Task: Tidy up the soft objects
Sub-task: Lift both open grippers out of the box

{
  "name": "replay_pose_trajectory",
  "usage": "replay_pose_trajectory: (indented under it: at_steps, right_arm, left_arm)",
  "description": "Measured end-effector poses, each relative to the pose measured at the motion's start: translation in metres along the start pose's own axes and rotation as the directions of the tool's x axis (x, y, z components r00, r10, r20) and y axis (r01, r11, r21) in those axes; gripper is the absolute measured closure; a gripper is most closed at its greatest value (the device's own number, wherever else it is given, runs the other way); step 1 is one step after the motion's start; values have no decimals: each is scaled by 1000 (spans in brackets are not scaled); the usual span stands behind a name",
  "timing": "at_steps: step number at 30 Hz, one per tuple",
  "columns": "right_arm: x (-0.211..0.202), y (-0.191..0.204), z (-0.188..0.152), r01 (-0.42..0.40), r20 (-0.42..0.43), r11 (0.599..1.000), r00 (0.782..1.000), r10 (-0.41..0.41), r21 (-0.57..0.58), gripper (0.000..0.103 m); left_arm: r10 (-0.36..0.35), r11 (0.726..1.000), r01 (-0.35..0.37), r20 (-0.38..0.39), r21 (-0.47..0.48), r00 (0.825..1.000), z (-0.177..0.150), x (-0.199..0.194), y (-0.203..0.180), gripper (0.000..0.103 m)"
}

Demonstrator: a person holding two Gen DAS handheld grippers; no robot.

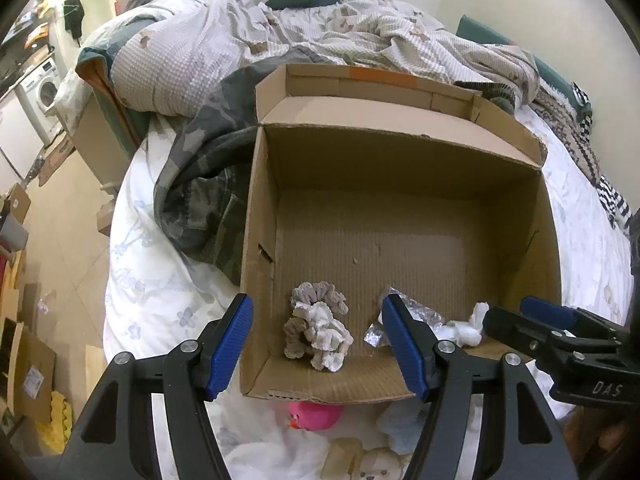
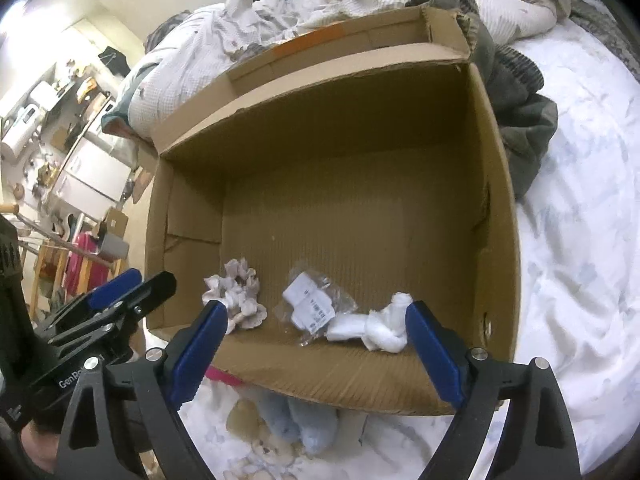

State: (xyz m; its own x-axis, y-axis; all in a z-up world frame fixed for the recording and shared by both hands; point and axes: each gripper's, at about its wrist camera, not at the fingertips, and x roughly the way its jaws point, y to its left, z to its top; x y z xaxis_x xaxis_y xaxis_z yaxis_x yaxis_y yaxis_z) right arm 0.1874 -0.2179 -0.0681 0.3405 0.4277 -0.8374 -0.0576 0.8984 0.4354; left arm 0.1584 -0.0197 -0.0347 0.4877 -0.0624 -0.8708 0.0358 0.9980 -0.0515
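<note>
Both grippers are being held open and empty over the near edge of a cardboard box on a bed: the left gripper with its jaws spread wide, the right gripper likewise gripping nothing. Nearest, outside the box, soft things are still being left on the white sheet: a pink toy, a pale blue plush and a bear-print cloth. Inside, along the near wall, three items are lying already packed: a grey-and-white scrunchie, a clear packet and a knotted white cloth. By this judgement the sorting is being only partly done; most of the box floor is bare. Beyond, a camouflage garment and rumpled bedding are being left heaped. Farther left, a washing machine is standing against the wall.
</note>
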Motion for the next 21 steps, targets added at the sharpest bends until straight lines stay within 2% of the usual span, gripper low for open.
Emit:
replay_pose_trajectory:
  at_steps: [3,6,11,16,21]
  right_arm:
    - [-1,1,0,-1,7,1000,1000,1,-6,6]
    - [-5,2,0,12,34,1000,999,-12,-18,0]
    - [-16,1,0,44,85,998,996,-41,-40,0]
    - [-26,-8,-6,34,101,999,994,-37,32,0]
    - [-38,-7,-14,54,139,998,989,-56,21,0]
  left_arm:
    - [0,1000,0,6,-4,1000,1,-2,1,39]
    - [15,1000,-15,1,-3,1000,0,-3,2,39]
    - [3,999,-3,4,-43,1000,-7,-8,12,39]
    - [39,999,-38,17,-26,999,-10,-16,13,39]
    - [19,999,-18,33,-28,999,-17,-29,16,39]
